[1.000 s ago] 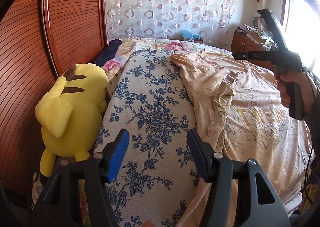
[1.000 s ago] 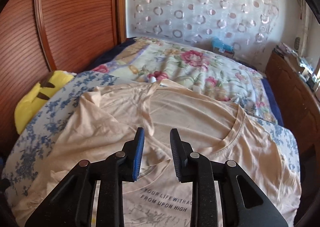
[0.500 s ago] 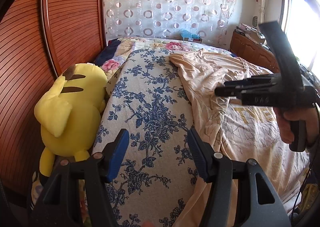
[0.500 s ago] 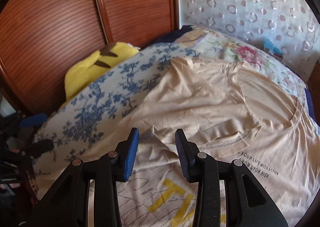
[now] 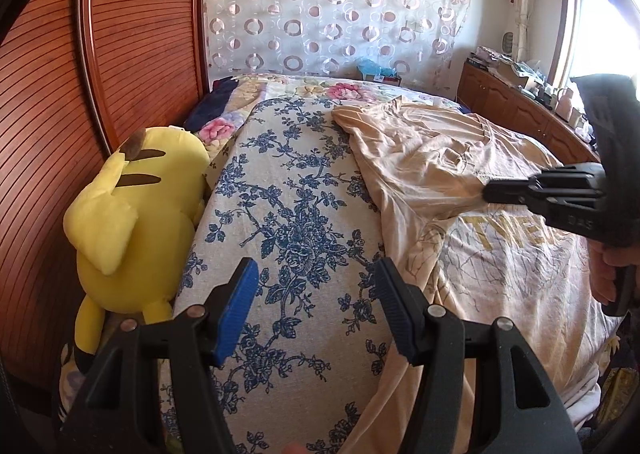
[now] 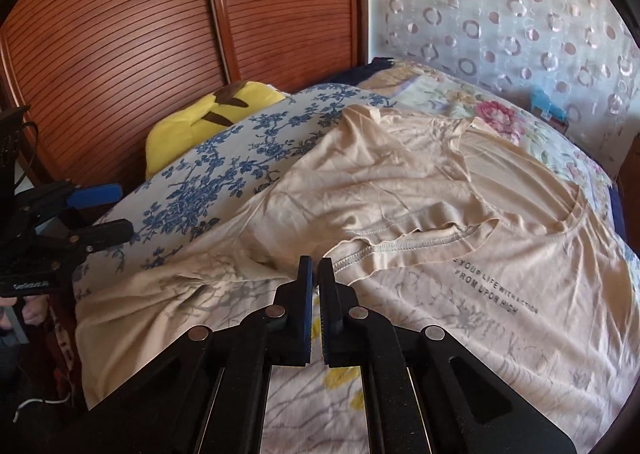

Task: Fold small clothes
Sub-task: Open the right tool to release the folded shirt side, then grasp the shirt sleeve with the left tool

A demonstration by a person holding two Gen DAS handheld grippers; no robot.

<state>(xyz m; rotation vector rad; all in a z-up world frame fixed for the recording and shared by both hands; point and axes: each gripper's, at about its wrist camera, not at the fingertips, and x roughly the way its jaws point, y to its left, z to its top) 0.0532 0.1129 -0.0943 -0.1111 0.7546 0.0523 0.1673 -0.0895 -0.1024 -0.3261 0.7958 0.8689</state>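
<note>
A beige T-shirt (image 6: 420, 190) with black and yellow print lies front-up on the bed, its left sleeve (image 6: 400, 230) folded in over the chest. It also shows in the left wrist view (image 5: 460, 182). My right gripper (image 6: 316, 274) is nearly shut, a thin gap between the pads, with no cloth seen between them, just in front of the folded sleeve's hem. In the left wrist view it (image 5: 490, 194) hovers over the shirt. My left gripper (image 5: 314, 298) is open and empty over the blue-flowered bedspread (image 5: 288, 222), left of the shirt. It also shows in the right wrist view (image 6: 100, 210).
A yellow plush toy (image 5: 132, 214) lies between the bed and the brown slatted wardrobe doors (image 5: 120, 54) on the left. A flowered quilt (image 6: 500, 114) covers the far end of the bed. A wooden cabinet (image 5: 520, 110) with clutter stands at the right under the window.
My right gripper has moved down and left over the shirt's folded sleeve and its jaws have closed from open to nearly shut. My left gripper has stayed put and open.
</note>
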